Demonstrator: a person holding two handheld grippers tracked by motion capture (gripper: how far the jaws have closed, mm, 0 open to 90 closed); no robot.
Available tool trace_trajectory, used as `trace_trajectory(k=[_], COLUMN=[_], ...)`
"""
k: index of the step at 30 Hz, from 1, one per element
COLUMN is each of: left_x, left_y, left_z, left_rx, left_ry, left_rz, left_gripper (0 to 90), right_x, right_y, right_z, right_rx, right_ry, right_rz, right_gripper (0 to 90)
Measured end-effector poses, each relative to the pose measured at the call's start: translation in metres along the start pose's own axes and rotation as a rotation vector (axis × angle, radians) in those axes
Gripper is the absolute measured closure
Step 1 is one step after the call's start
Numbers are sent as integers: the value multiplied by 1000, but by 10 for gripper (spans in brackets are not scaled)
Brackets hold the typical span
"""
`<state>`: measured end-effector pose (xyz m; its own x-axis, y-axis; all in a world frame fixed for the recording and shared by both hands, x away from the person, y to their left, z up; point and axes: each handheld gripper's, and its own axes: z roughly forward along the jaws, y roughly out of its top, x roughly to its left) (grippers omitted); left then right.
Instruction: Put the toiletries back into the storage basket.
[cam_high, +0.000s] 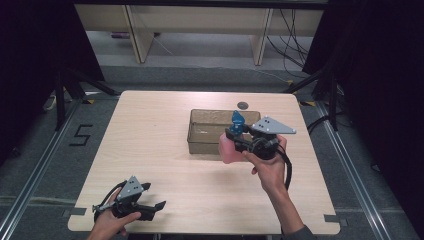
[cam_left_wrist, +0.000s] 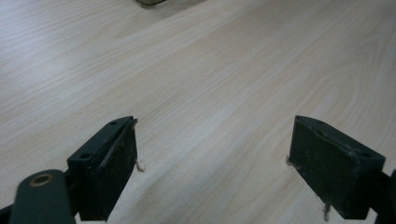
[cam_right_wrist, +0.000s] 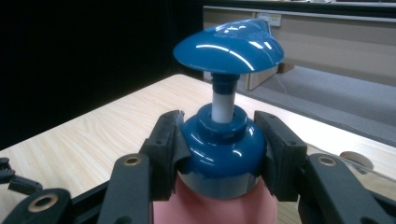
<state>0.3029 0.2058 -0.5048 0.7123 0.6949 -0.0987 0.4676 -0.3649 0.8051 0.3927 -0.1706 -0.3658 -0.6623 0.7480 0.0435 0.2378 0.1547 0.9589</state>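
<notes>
Nearest me, at the desk's (cam_high: 165, 210) front left corner, my left gripper (cam_high: 150, 210) rests low over the wood with its jaws wide apart and nothing between them; in the left gripper view its two pads (cam_left_wrist: 116, 163) stand over bare desk.

Farther in, right of centre, my right gripper (cam_high: 239, 140) is clamped on the pump bottle (cam_high: 229, 147). In the right gripper view the jaws press on both sides of the blue collar (cam_right_wrist: 223, 149), just under the pump head (cam_right_wrist: 229, 46), with the pink body (cam_right_wrist: 212, 205) below them. The bottle is upright and looks lifted clear of the desk, hanging at the near right corner of the tray (cam_high: 200, 132).

Beyond that lies the tray itself, a shallow clear box toward the desk's far edge; I can't make out anything in it. Behind it, near the far edge, there is a small dark disc (cam_high: 243, 105).

As I judge it, the pick-up is done: the bottle is gripped and raised. What remains is to carry it over the tray's near wall, set it down inside and let go. The left gripper has no part yet.
</notes>
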Motion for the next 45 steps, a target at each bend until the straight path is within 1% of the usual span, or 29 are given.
trace_trajectory(k=[3,4,7,9,10,11,12,13,14,17,18,21,22,23,24,27,28,29,30,31,32,36,37,38,39,40,42,44,45], left_x=[0,0,0,1,0,0,0,0,0,0,-1,0,0,0,0,0,1,0,0,0,1,0,1,1,0,1,0,0,0], left_y=[-1,-1,0,0,0,0,0,0,0,0,0,0,0,0,0,0,0,0,0,0,1,0,0,0,0,0,0,0,0], left_z=[1,2,1,0,1,1,0,0,1,1,1,2,1,1,1,2,2,2,2,2,0,2,1,1,1,1,1,2,1], left_rx=[1,-9,-1,6,-6,-2,-1,-2,-5,-3,-1,-11,-4,-4,-5,-3,-6,-9,-12,-12,14,-12,6,2,-3,0,-4,-10,1], left_ry=[6,3,0,5,5,-1,0,1,-3,-6,-5,-1,-5,-5,-4,7,3,-1,1,1,0,1,3,-4,-4,0,-2,6,-3], left_rz=[3,-1,0,4,-5,-4,-2,0,-2,-3,-3,-1,-1,-1,-3,-10,3,-1,-4,-4,11,-4,12,1,-1,1,-9,-5,-1], left_gripper=[147,147,147,147,147,147,147,147,147,147,147,147,147,147,147,147,147,147,147,147,147,147,147,147,147,147,147,147,147], right_x=[-3,-3,-6,-8,-9,-10,-12,-12,-15,-20,-23,-27,-33,-33,-38,-42,-44,-48,-51,-51,-53,-56,-60,-61,-62,-63,-63,-65,-65], right_y=[2,4,6,8,9,10,11,11,13,14,14,14,14,14,14,13,13,12,12,12,11,11,11,12,12,13,13,14,14], right_z=[0,-1,-1,-2,-3,-3,-3,-3,-3,-2,-2,-1,0,0,1,2,3,3,4,4,6,8,9,10,11,11,12,14,14], right_rx=[-6,-5,-12,-13,-8,-7,-4,-4,-19,-19,-16,-11,-16,-16,-17,-9,-6,-7,-5,-5,-4,-4,-8,-5,-6,-10,-11,-8,-14], right_ry=[4,-3,2,-5,-15,-22,-16,-16,-25,-47,-54,-64,-87,-87,-93,-104,-107,-128,-129,-129,-133,-147,-153,-150,-144,-161,-157,-158,-164], right_rz=[-7,-5,6,5,-5,-3,20,20,22,16,32,33,25,25,40,56,54,67,47,47,58,74,52,67,67,56,69,67,77], right_gripper=[536,536,536,536,536,536,536,536,536,536,536,536,536,536,536,536,536,536,536,536,536,536,536,536,536,536,536,536,536])
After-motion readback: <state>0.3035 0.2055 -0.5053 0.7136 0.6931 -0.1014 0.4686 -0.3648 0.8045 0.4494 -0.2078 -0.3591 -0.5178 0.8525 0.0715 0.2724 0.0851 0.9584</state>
